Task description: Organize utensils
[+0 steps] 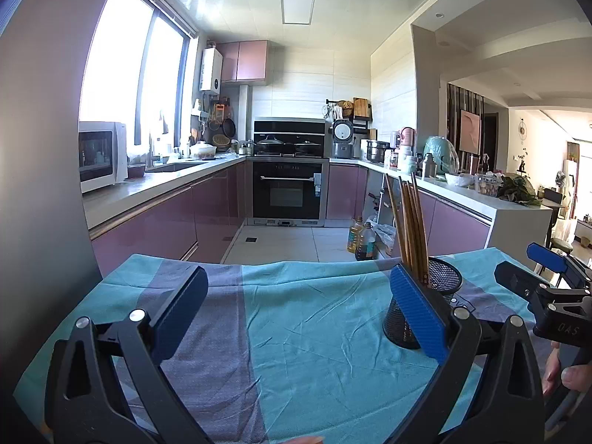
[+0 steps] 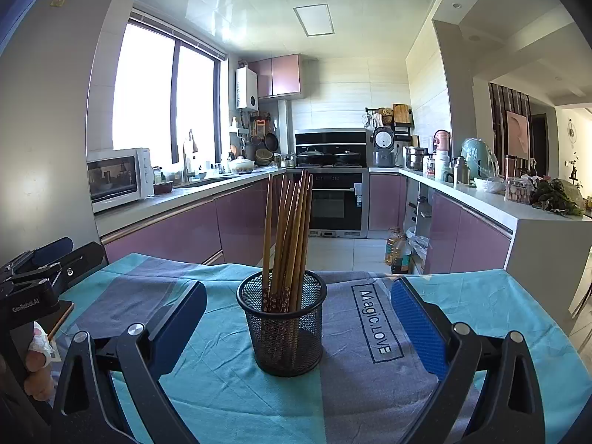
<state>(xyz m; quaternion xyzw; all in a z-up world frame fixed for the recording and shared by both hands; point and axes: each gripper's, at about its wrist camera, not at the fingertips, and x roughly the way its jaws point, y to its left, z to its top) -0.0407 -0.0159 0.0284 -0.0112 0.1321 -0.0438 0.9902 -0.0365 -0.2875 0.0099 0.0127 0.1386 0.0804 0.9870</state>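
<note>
A black mesh cup stands upright on the cloth-covered counter, with a bundle of wooden chopsticks standing in it, their tips fanned slightly and leaning a little toward the far kitchen. No loose utensils show anywhere on the teal and grey cloth, so the sorting looks done or close to it, as far as I can judge.

The right gripper faces the cup squarely: its blue pads are spread wide, one on either side, and the cup sits in the gap between them without touching either. It holds nothing. The left gripper is likewise spread apart and empty, aimed at bare cloth; from its view the cup lies off to the right, partly hidden behind its own right pad.

So the right hand is clearly the nearer one. The chopsticks' long axis runs nearly vertical, which means any grab at them would have to come from higher up, around the shafts above the rim, whereas closing at the present height would squeeze the cup itself. The left hand would need to swing right to help.
</note>
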